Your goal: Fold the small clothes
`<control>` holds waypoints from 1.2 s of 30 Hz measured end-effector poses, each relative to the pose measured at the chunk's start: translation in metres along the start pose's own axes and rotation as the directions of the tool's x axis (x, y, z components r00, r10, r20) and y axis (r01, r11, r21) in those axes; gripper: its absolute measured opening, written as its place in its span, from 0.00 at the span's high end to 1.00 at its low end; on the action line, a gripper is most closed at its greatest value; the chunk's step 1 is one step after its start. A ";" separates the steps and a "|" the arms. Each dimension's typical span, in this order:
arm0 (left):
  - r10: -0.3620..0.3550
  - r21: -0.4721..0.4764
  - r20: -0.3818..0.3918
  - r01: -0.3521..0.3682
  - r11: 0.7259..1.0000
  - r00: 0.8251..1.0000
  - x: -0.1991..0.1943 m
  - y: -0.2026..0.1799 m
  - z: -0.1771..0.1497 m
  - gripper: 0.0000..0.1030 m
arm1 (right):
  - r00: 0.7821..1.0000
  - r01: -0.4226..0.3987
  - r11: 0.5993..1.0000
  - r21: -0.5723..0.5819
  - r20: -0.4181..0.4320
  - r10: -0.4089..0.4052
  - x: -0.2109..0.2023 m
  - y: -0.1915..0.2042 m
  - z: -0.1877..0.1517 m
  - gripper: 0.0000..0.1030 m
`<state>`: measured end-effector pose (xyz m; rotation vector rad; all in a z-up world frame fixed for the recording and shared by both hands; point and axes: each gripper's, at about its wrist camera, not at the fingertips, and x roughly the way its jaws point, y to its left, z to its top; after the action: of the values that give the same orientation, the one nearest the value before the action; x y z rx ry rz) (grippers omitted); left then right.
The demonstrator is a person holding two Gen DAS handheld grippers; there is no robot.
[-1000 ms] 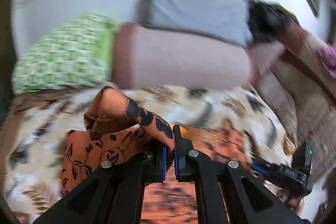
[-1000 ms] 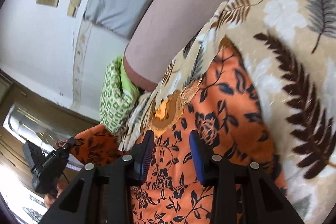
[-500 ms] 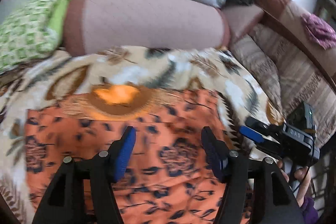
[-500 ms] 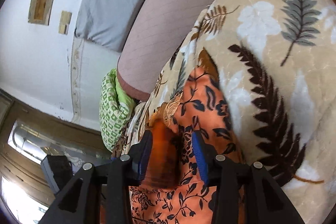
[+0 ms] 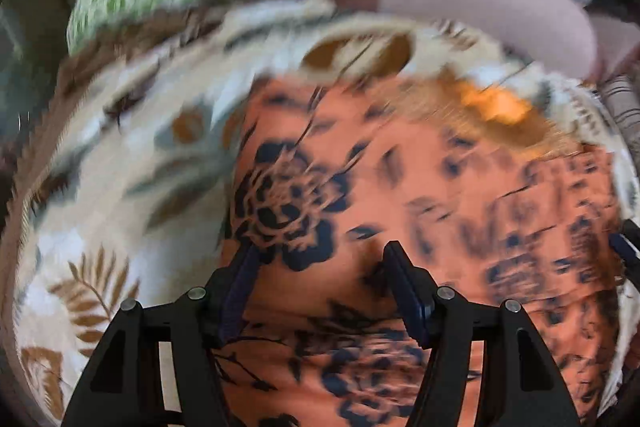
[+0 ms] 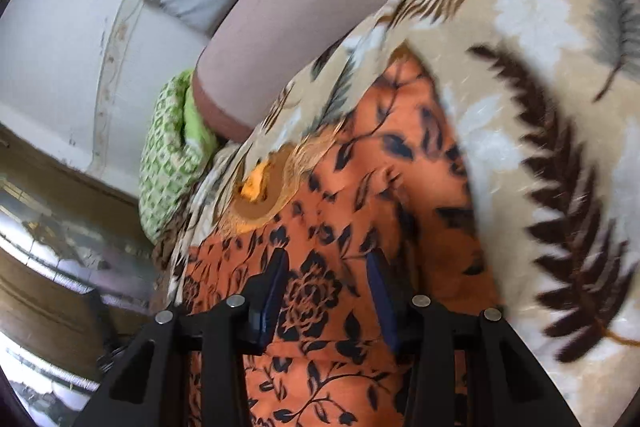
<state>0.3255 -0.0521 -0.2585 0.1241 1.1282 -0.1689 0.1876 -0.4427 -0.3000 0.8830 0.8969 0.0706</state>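
Left wrist view: left gripper [image 5: 318, 267] wide open now over the orange flowered top [image 5: 400, 187], no longer pinching the lifted sleeve as a second ago. Sleeve let go and laid down, so likely one fold done. Right wrist view: right gripper [image 6: 326, 279] open too, holding nothing, low over the same top [image 6: 360, 227]. Top flat on the leaf-print blanket [image 6: 540, 87]. Pink bolster [image 6: 320, 7] and green pillow [image 6: 168, 155] close behind; bare blanket on both sides for moving.
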 end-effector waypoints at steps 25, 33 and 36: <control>-0.049 -0.044 0.123 0.055 0.998 0.991 -0.155 0.088 -0.199 0.26 | 0.996 0.064 0.995 -0.079 -0.055 -0.069 -0.187 -0.032 -0.177 0.29; -0.001 -0.098 0.063 0.007 0.995 0.998 -0.154 0.099 -0.244 0.21 | 0.990 0.119 0.993 -0.010 -0.073 -0.120 -0.193 -0.058 -0.202 0.36; 0.002 -0.127 0.011 0.000 0.992 1.000 -0.144 0.103 -0.252 0.21 | 0.985 0.150 0.988 -0.027 -0.079 -0.152 -0.193 -0.056 -0.208 0.41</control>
<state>0.0618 0.1058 -0.2336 0.0103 1.1243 -0.0961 -0.0994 -0.4237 -0.2774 0.7946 1.0343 -0.0160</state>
